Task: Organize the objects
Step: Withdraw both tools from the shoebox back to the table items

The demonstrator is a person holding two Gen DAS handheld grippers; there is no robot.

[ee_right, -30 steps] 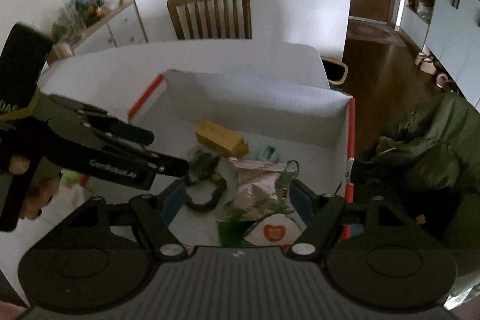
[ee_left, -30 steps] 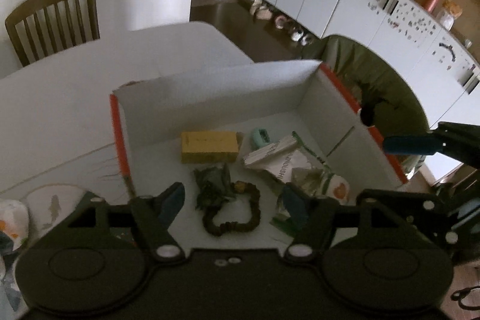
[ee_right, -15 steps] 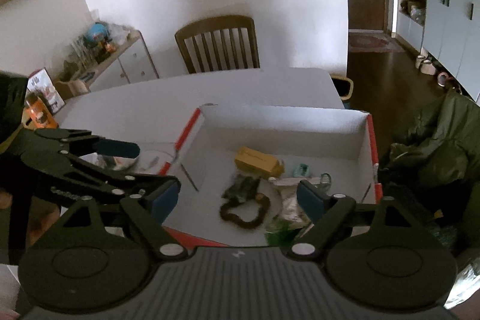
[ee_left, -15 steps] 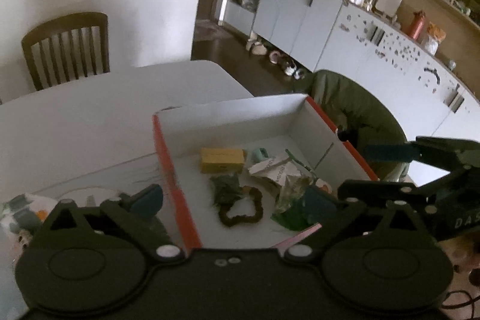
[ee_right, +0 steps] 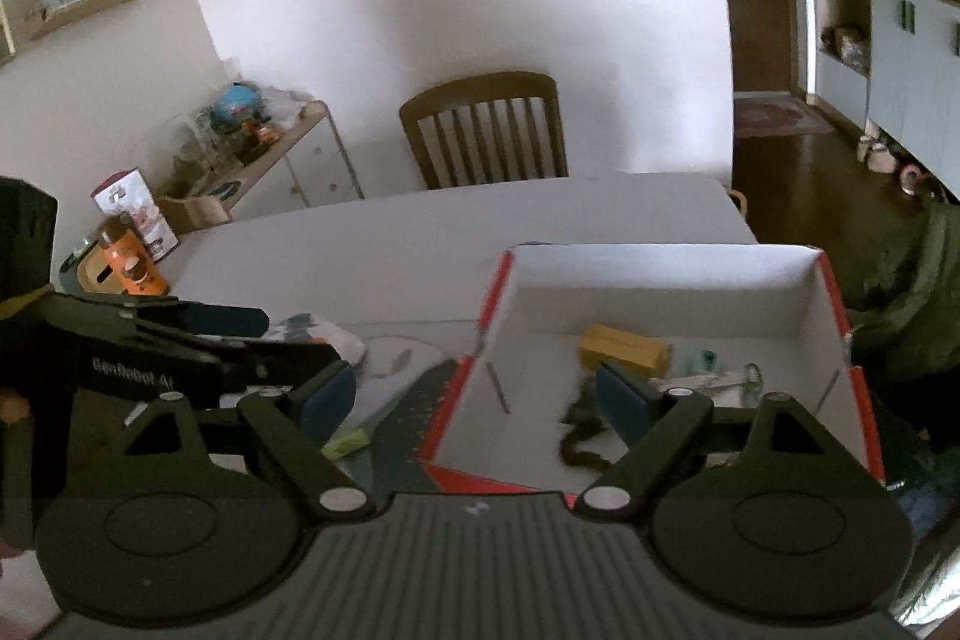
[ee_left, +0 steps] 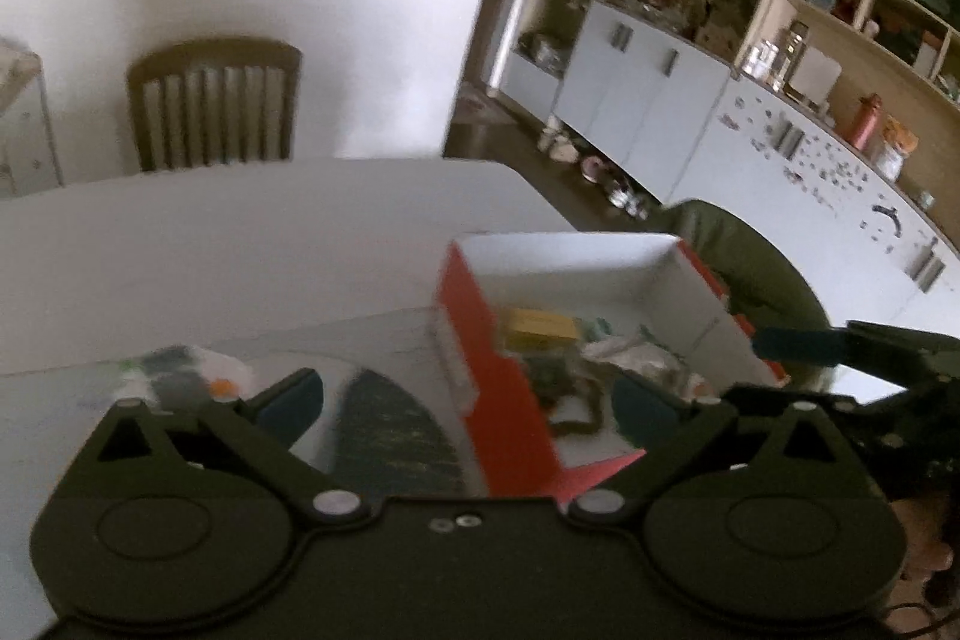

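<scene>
Already the yellow box (ee_right: 624,347), dark hair tie (ee_right: 579,445) and wrappers (ee_left: 636,355) are sitting gathered inside the red-edged cardboard box (ee_right: 831,292) on the table (ee_right: 420,244). Both the left hand-held gripper (ee_left: 468,400) and the right hand-held gripper (ee_right: 474,397) are hanging released and empty, presumably freed for the packet (ee_right: 318,334) and dark fan-shaped piece (ee_left: 390,436) lying outside the box.

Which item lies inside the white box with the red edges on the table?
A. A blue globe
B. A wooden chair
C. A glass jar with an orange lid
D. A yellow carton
D: in the right wrist view the yellow carton rests on the floor of the white box, near its far wall, next to a dark scrunchie.
</scene>
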